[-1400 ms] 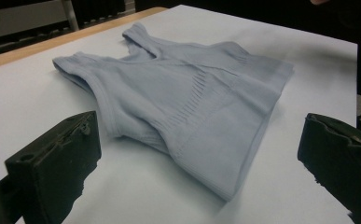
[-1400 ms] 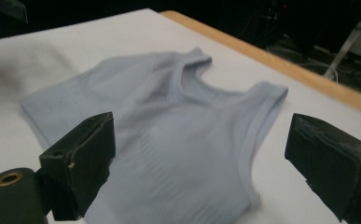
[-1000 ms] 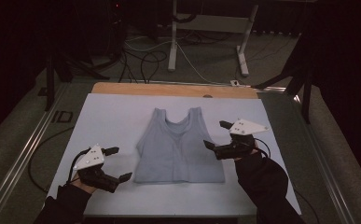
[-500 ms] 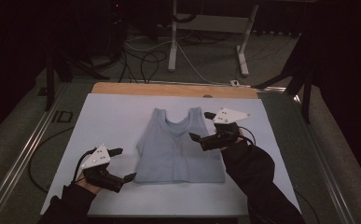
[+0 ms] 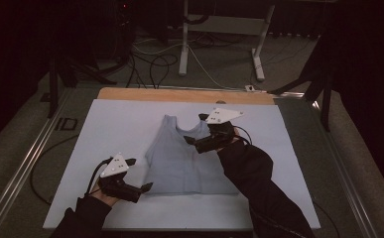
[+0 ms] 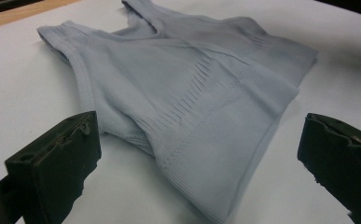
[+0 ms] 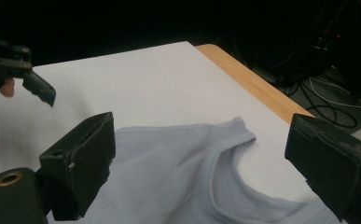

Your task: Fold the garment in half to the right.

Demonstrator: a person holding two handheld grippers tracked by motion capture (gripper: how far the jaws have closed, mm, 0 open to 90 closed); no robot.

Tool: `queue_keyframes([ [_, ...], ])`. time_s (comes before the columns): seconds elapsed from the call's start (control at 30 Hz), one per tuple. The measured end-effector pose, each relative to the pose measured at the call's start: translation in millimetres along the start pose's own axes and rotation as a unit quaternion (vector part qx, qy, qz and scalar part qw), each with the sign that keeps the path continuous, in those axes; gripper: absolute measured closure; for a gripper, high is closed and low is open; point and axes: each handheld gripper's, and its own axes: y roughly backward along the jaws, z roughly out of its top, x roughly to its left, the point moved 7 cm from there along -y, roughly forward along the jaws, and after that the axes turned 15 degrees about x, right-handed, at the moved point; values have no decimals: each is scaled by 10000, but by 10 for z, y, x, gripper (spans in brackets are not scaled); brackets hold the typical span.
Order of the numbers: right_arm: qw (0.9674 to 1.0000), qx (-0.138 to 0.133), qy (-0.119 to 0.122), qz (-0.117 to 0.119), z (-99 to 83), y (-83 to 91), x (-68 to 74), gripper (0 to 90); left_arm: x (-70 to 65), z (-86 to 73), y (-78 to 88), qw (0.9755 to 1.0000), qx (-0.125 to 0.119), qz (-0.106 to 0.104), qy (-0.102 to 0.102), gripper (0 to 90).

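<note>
A: Starting at the left, what does the left gripper (image 5: 139,174) show?

B: It sits low over the white table (image 5: 105,129), just off the lower left corner of the pale blue tank top (image 5: 184,158). Its jaws stand wide apart with nothing between them. In the left gripper view the same gripper (image 6: 199,163) looks across the garment's hem, and the tank top (image 6: 187,93) lies spread out beyond the two black jaws, its ribbed band visible across the middle.

A: Does it touch the cloth?

B: From the high view the near jaw tip lies right at the hem's corner, but contact cannot be told. In its own view the fabric reaches between the jaws without either one pressing on it.

A: And the garment itself?

B: It lies flat near the middle of the table, straps toward the far wooden edge (image 5: 179,94), hem toward the person.

A: Then the right side?

B: The right gripper (image 5: 195,130) hangs over the top's right shoulder strap, with the person's dark sleeve (image 5: 259,183) stretched over the garment's right edge. Its jaws are also spread apart and hold nothing. In the right gripper view, this gripper (image 7: 199,154) frames the neckline and one strap of the tank top (image 7: 178,186), and the left gripper (image 7: 38,91) appears farther off at the upper left, above the white surface.
</note>
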Motion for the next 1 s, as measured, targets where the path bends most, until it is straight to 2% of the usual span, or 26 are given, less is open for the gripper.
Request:
queue_keyframes([
  [0.03, 10000, 0, 0, 0, 0, 0, 0, 86, -1, 1, -23, 10000, 32, 21, 46, 4],
  [0.07, 10000, -17, 26, 78, 25, -70, 8, 86, -16, 2, -72, 9999, 86, 17, 128, 4],
  [0.27, 9998, 14, 17, 185, 87, -287, 24, 86, -71, -8, -180, 9996, 234, -79, 168, 4],
  [0.3, 9998, 23, 25, 204, 95, -320, 29, 86, -88, -22, -219, 9993, 347, -70, 142, 4],
  [0.47, 9996, 3, 47, 288, 132, -445, 36, 86, -109, -59, -294, 9988, 448, -107, 167, 4],
  [0.53, 9995, 10, 49, 321, 149, -514, 39, 86, -110, -75, -321, 9985, 518, -56, 158, 4],
  [0.63, 9993, 88, 38, 369, 159, -653, 40, 86, -92, -101, -363, 9977, 636, -11, 246, 19],
  [0.7, 9992, 134, 55, 361, 157, -684, 43, 86, -53, -122, -392, 9964, 762, 125, 337, 51],
  [0.73, 9992, 139, 101, 357, 158, -714, 40, 86, -24, -136, -417, 9958, 800, 118, 423, 78],
  [0.83, 9990, 230, 86, 372, 144, -823, 35, 87, -5, -165, -460, 9944, 960, 66, 441, 118],
  [0.9, 9989, 250, 78, 383, 139, -841, 30, 86, -5, -172, -468, 9940, 984, 13, 481, 140],
  [0.93, 9989, 247, 57, 386, 136, -859, 26, 87, -6, -186, -486, 9926, 1070, -47, 568, 140],
  [1.0, 9988, 299, -16, 394, 115, -911, 11, 87, -12, -198, -502, 9921, 1133, -47, 542, 165],
])
